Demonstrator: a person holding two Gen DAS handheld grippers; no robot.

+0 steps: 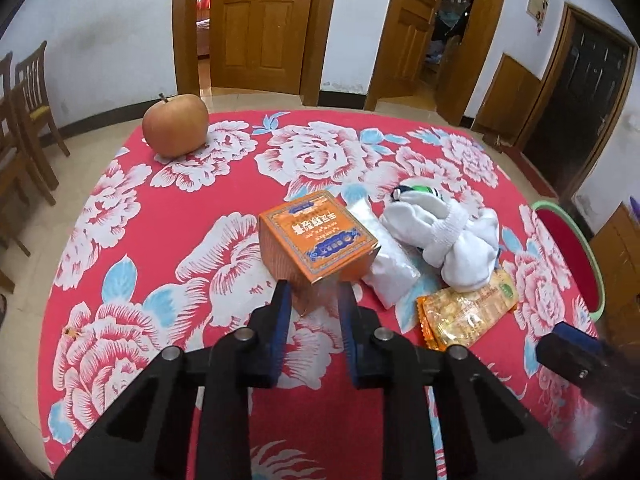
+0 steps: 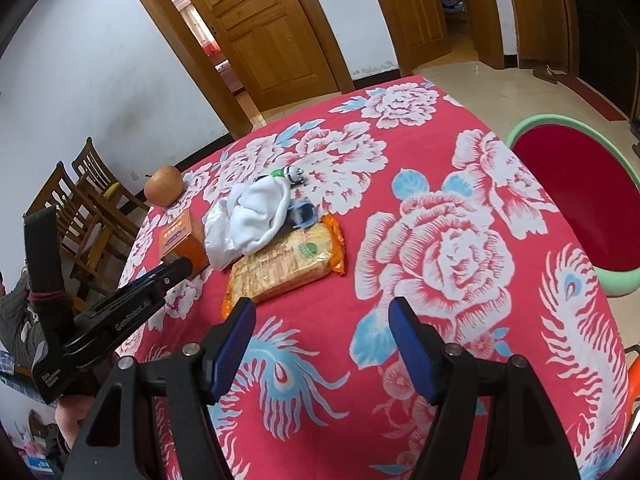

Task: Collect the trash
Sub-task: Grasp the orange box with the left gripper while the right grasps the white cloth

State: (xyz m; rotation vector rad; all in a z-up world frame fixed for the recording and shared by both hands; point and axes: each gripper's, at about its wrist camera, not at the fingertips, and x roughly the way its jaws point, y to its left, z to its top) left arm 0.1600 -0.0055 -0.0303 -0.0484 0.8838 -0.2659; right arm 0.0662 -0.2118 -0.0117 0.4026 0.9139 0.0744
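My left tongs [image 1: 314, 294] clamp the orange box [image 1: 316, 236] at its near corner. My right tongs [image 2: 322, 314] stand wide open and empty over the table [image 2: 460, 208].

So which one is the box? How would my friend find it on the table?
Find the red flowered tablecloth. Near its middle lies a small heap of things, far from the apple. The orange box stands at the heap's left edge, the only stiff, square-cornered thing there, with blue trim on top, beside a white packet.

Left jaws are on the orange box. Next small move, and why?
Probably lift the orange box straight up with the left gripper: its jaws look closed on the box's near corner. Then carry it toward the green basin past the table's edge. The right gripper is open, over bare cloth.
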